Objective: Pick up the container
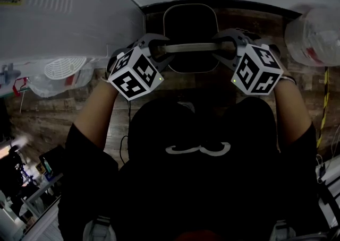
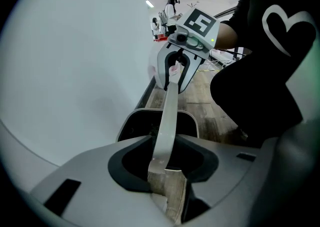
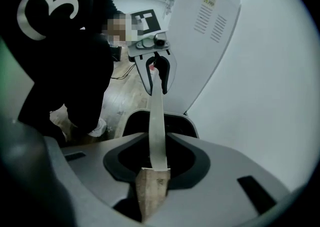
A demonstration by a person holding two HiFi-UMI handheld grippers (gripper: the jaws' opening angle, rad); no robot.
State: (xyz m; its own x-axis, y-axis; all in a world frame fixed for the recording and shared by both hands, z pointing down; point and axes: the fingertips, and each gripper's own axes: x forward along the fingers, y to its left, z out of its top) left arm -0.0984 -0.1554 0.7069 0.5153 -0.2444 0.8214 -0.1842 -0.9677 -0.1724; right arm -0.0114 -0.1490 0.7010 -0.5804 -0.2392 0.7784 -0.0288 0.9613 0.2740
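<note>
A dark container (image 1: 190, 27) with a pale rim stands on the wooden floor against a white wall. Its grey bail handle (image 1: 188, 48) is raised across the opening. My left gripper (image 1: 159, 49) is shut on the handle's left end, and my right gripper (image 1: 226, 46) is shut on its right end. In the left gripper view the handle (image 2: 169, 111) runs from my jaws (image 2: 162, 163) to the right gripper (image 2: 177, 68), above the container (image 2: 135, 121). The right gripper view mirrors this: the handle (image 3: 157, 121) leaves my jaws (image 3: 156, 168) toward the left gripper (image 3: 157, 71).
A white appliance (image 1: 64, 11) with a label stands left of the container, with plastic bags (image 1: 58, 72) at its foot. A clear bag (image 1: 316, 35) lies at the right, near yellow-black tape (image 1: 321, 112). The person's body fills the lower head view.
</note>
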